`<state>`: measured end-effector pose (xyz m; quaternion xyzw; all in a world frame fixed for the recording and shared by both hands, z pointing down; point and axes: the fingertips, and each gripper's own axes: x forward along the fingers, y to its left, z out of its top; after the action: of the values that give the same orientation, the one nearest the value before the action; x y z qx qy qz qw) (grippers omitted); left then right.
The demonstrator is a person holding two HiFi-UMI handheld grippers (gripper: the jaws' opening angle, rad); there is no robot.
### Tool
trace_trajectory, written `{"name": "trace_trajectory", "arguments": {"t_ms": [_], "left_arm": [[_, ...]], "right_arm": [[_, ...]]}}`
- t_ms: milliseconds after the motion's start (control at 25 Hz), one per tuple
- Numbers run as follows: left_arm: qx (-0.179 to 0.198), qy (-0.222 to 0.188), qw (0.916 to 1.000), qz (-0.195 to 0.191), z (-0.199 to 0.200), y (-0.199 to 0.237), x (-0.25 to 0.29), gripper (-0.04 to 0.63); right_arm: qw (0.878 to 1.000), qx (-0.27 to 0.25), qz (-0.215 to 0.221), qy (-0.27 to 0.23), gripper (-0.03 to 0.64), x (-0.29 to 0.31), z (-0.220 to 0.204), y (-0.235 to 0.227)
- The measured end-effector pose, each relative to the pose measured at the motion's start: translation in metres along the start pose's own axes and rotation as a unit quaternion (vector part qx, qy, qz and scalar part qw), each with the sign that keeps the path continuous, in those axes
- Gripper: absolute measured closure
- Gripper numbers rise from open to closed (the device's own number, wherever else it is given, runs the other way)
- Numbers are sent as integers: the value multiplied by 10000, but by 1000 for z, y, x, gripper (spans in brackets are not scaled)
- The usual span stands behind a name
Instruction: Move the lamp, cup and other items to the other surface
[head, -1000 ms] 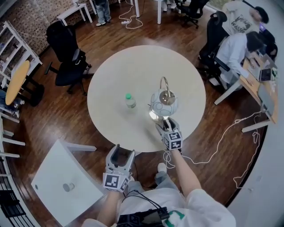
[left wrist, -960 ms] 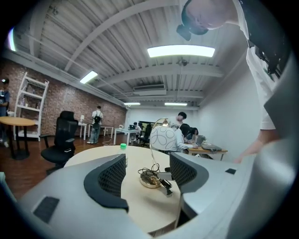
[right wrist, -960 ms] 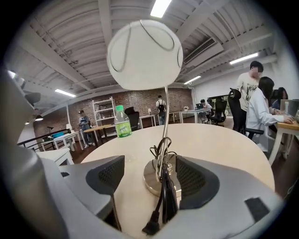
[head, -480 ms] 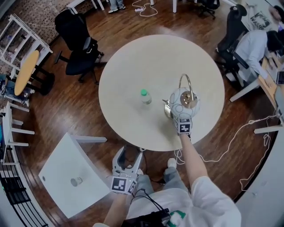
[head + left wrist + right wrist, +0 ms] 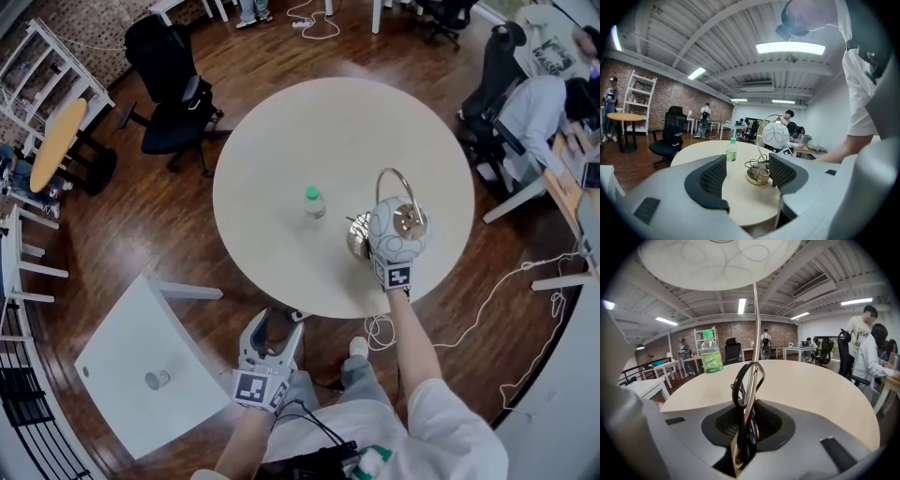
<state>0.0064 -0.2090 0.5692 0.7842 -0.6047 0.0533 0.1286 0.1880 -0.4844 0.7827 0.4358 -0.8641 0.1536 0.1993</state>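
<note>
Right gripper [image 5: 749, 427] has just been closing and now pinches the thin chrome stem of the white globe-shaded lamp [image 5: 396, 230], which stands near the round beige table's [image 5: 281, 131] front edge, likely ready to lift. Left gripper [image 5: 747, 171] hangs spread and empty.

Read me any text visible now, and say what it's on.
None can be read.
Bottle label: print too blurred.
Marker cubes: black-and-white squares, no words.
Person's shirt print: too small.
</note>
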Motion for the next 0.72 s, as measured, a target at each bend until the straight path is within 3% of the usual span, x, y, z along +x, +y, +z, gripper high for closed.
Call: {"name": "trace_trajectory", "arguments": {"t_ms": [120, 400, 720], "left_arm": [[17, -49, 10000, -58, -2, 0, -3, 325], [12, -293, 9994, -170, 11, -5, -13, 325], [35, -503, 9987, -114, 9, 1, -42, 325]], "right_arm": [[9999, -36, 151, 21, 534, -16, 12, 15], [9994, 324, -135, -48, 534, -69, 7, 24], [9997, 202, -87, -79, 534, -140, 14, 57]]}}
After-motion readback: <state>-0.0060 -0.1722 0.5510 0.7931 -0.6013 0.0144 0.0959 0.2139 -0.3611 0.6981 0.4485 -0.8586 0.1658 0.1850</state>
